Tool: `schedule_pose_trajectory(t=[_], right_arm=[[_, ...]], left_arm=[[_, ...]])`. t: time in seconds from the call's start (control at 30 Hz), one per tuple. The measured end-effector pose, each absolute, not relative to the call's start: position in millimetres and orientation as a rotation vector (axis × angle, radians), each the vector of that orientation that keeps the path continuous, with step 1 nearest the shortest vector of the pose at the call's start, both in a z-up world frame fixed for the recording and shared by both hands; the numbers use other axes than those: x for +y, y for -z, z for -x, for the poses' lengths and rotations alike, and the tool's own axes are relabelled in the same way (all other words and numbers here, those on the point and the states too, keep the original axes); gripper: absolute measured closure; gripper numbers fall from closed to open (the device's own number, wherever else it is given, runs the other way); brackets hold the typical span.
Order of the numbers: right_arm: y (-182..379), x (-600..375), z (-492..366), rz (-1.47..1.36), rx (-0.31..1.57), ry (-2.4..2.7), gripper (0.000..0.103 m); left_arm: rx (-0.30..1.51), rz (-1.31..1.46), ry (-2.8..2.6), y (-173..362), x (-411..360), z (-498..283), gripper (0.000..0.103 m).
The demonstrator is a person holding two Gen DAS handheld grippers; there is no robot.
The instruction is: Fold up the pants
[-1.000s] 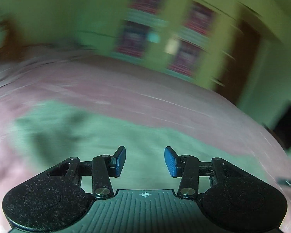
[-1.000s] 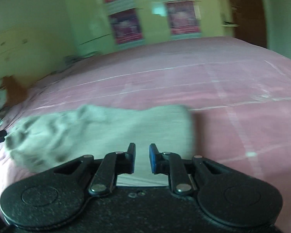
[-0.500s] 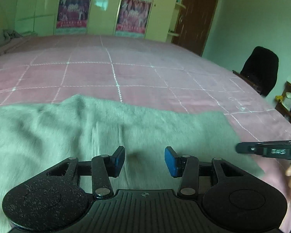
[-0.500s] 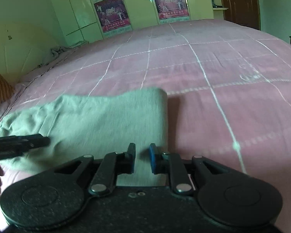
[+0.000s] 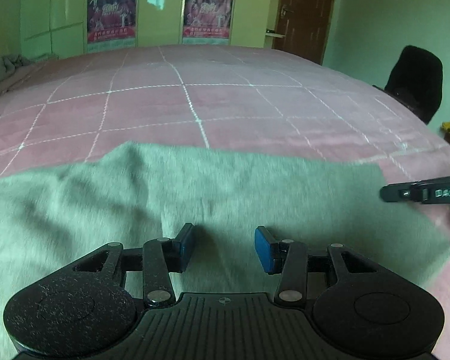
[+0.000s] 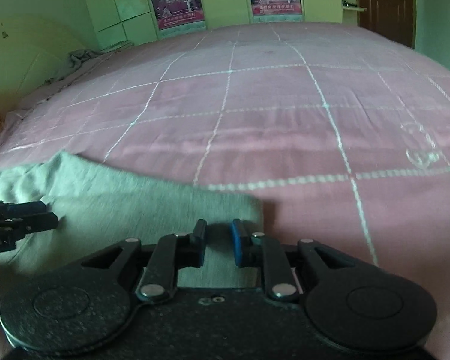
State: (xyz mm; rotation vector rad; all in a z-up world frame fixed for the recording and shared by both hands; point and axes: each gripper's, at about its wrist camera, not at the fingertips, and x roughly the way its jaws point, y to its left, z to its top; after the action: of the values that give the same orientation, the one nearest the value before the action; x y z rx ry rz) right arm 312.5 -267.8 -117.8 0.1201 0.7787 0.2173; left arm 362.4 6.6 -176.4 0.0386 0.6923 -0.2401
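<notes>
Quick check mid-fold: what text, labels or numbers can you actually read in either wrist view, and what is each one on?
"DAS": white letters on the side of the right gripper, seen in the left wrist view.
"20..": large digits on the left poster; the last ones are too blurred to tell.
Caption strips under both posters, left and right poster: too small and blurred to read.
Pants and bedspread: no text.

A home bedroom; wide pink quilted bed (image 5: pixel 225 96), postered wardrobe doors (image 5: pixel 162 9), brown door (image 5: pixel 303 15).
</notes>
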Motion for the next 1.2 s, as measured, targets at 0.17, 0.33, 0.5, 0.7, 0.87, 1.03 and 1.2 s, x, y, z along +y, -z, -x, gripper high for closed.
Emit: schedule_pose_trajectory(t=[0.17,0.33,0.5,0.7,0.87,1.03,1.2], right_arm=[[122.0,-277.2,-261.9,-0.083,0.721,-0.257,0.078],[125.2,-287.6,-225.3,-0.104,0.707,-0.260,0.054],[109.6,-296.8,-205.1,-0.176,0.637,-0.256,0.054],[113.0,-289.6,-213.1,-0.167,0.717,-0.215,0.053],[101.3,-309.4,-201.1,-0.181,0.643,-0.185,0.049],[99.6,-343.7,-194.6,-0.214,0.603,-0.102,0.044],[104.4,-375.8,-196.0,-0.275,0.609,-0.015,0.041]], left_arm=[[0.683,-0.077,0.181,174.4,8.6,-334.1,0.041],[0.698,0.002,0.158,173.6,24.8,-318.8,0.037],[0.696,-0.013,0.158,174.5,25.8,-305.6,0.037],[0.697,0.002,0.166,170.8,31.5,-297.3,0.035],[0.608,0.020,0.112,151.1,66.2,-268.1,0.020],[0.540,0.185,-0.048,146.3,153.1,-240.8,0.019],[0.531,0.565,-0.221,173.9,256.1,-227.3,0.018]])
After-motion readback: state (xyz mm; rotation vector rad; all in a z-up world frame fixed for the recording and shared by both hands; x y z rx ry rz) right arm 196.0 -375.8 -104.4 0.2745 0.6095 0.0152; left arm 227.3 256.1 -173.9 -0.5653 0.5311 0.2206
